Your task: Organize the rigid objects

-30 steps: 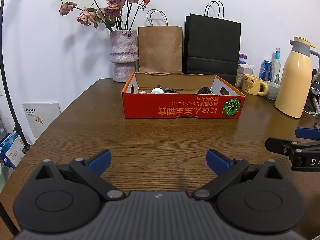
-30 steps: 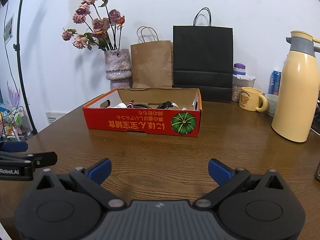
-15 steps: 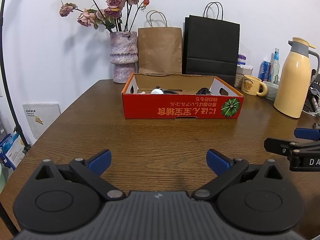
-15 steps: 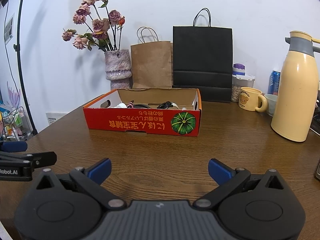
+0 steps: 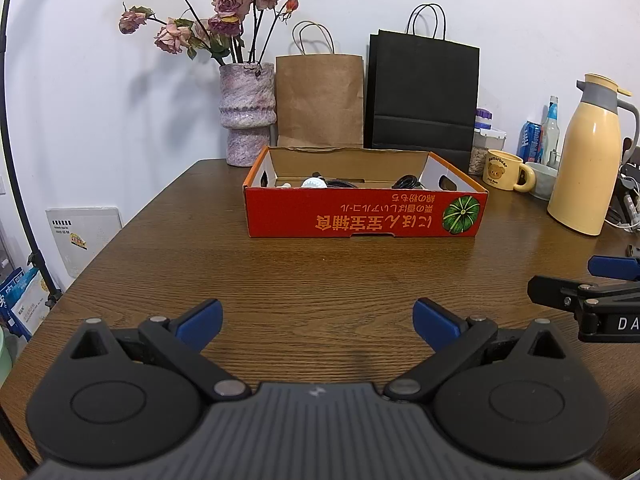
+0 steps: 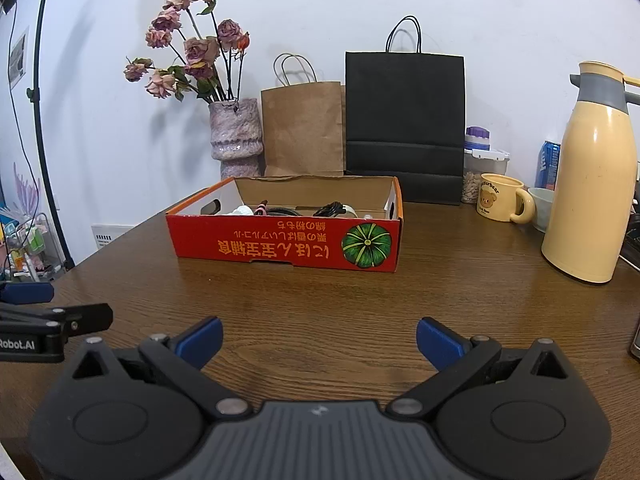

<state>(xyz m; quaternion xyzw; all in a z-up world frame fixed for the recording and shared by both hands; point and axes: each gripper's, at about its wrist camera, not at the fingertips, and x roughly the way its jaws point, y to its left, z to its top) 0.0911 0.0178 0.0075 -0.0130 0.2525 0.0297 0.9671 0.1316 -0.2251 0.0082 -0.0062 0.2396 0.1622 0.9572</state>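
Note:
A red cardboard box (image 5: 364, 216) with a pumpkin picture stands open on the brown wooden table (image 5: 320, 280); it shows too in the right wrist view (image 6: 288, 244). Inside lie black cables (image 6: 330, 210) and white items (image 5: 314, 183), partly hidden by the box wall. My left gripper (image 5: 318, 320) is open and empty, low over the table, well short of the box. My right gripper (image 6: 320, 340) is open and empty, beside the left one. Each gripper's side shows in the other's view.
Behind the box stand a vase of dried roses (image 5: 248, 120), a brown paper bag (image 5: 320, 100) and a black paper bag (image 5: 422, 96). A yellow thermos jug (image 5: 588, 160), a yellow bear mug (image 5: 506, 170), a bowl and bottles stand at the right.
Both grippers have drawn back very slightly; the scene is otherwise the same. Both stay open and empty.

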